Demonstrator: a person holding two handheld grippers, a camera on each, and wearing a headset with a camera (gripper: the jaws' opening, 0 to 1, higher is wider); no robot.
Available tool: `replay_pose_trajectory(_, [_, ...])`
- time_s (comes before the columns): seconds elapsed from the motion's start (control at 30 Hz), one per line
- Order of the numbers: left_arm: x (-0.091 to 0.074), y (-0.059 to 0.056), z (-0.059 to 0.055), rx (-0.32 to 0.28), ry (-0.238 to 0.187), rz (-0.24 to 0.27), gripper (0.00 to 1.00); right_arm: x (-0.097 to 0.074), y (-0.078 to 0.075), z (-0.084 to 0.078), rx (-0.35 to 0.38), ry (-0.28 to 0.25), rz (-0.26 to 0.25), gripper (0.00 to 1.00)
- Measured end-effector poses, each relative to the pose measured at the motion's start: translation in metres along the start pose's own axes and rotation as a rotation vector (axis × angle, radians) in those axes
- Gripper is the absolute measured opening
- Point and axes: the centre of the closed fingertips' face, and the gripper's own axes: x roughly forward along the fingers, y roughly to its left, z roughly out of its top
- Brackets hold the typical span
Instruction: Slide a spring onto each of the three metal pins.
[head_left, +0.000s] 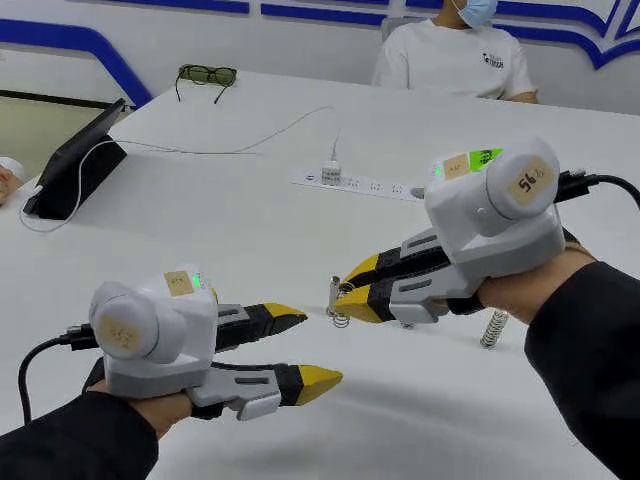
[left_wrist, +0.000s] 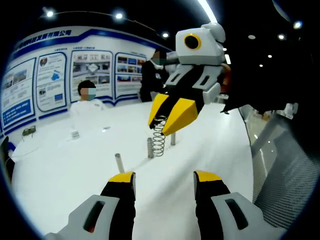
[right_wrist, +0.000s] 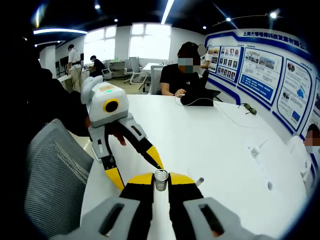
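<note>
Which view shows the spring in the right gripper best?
The left gripper view: the spring hangs side-on from the right gripper, with its coils plain to see. The right gripper view shows it end-on, as a ring between the jaws. The head view shows a few coils beneath the jaw tips.

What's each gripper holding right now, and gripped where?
Right gripper is shut on a spring, pinched at its upper end, with the coils hanging below the jaws. Left gripper is open and holds nothing.
</note>
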Motion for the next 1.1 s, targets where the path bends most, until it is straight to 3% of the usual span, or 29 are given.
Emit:
replay_pose_trajectory(0.23, [-0.002, 0.004, -0.001, -0.011, -0.006, 0.012, 0.50, 0.000, -0.017, 0.005, 0.012, -0.016, -0.063, 0.12])
replay_pose_trajectory(0.6, [-0.004, 0.007, -0.002, -0.020, -0.003, 0.018, 0.51, 0.000, -0.054, 0.004, 0.097, -0.041, -0.182, 0.12])
replay_pose_trajectory(1.1, [-0.005, 0.009, -0.007, -0.028, 0.007, 0.025, 0.51, 0.017, -0.075, -0.002, 0.136, -0.051, -0.230, 0.12])
